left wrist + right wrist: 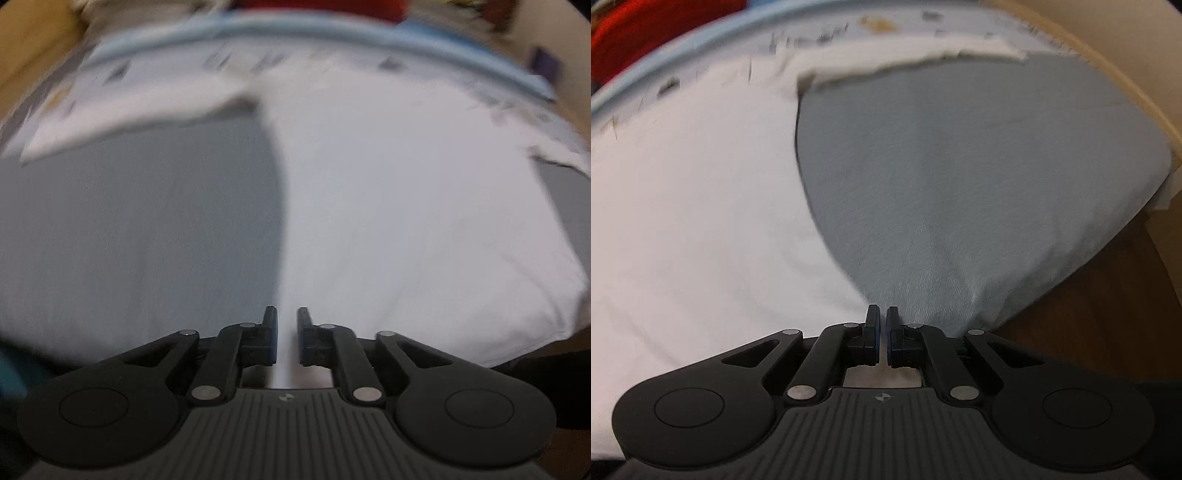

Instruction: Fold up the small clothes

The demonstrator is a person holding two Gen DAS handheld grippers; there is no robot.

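White garment [406,221] spread over grey sheet [129,240], left gripper [287,321] jaws narrowly parted astride its edge, right gripper [882,317] jaws pinched together at garment edge, blurred.

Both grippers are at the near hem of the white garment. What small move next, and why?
Probably lift both together: the right gripper looks pinched on the white cotton garment, and the left gripper straddles its edge, narrowly apart, so close it first.

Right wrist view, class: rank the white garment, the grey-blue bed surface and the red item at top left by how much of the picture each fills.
1. White garment and grey-blue bed surface: look alike, so unranked.
2. Red item: smallest, though it is farther away and cut off by the frame.
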